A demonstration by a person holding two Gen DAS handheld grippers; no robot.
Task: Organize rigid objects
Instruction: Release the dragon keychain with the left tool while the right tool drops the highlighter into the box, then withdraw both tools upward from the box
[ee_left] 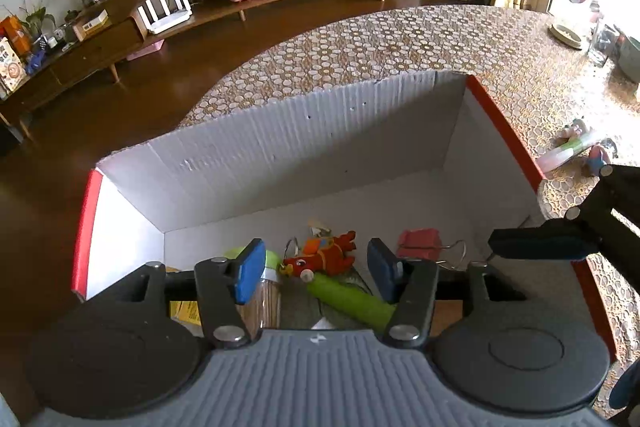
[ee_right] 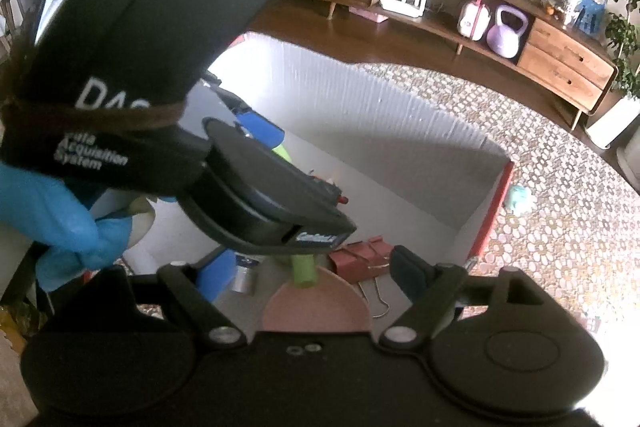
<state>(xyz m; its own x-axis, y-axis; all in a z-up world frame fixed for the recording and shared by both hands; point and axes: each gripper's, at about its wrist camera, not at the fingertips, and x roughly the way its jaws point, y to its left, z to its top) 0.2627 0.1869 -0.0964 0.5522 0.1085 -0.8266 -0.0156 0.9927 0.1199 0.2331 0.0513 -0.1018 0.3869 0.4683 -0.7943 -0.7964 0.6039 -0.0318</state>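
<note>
An open cardboard box (ee_left: 280, 131), white inside with red edges, is seen on a surface (ee_left: 400, 43) covered by a patterned cloth. The box sits toward the left edge of the surface, with a wooden floor beyond.

Several things are already gathered at the near end of the box floor. From left to right in the left wrist view: a clear jar of thin sticks (ee_left: 269, 301) with a pale green lid, a red and orange fish toy (ee_left: 326, 255) on a key ring, a green tube (ee_left: 348, 301) lying aslant, and a red binder clip (ee_left: 418, 242) with wire handles. In the right wrist view a round pinkish pad (ee_right: 316, 309) is also seen near the clip.

The left gripper (ee_left: 316, 269) is held over the near end of the box, its blue-padded jaws apart and nothing between them. The right gripper (ee_right: 316, 267) is held just beside it at the box's near right corner, jaws likewise apart and empty.

The task is judged to be well along, with most things boxed. On the surface outside the box, off its right side, a few small items (ee_left: 576, 147) are left, too blurred to name; a small pale blue thing (ee_right: 520, 199) is also seen there.

On the left gripper's body, white lettering is partly read as "DAS" (ee_right: 114, 97) and "Data Acquisition System". A small label near its jaws is too blurred to read.
</note>
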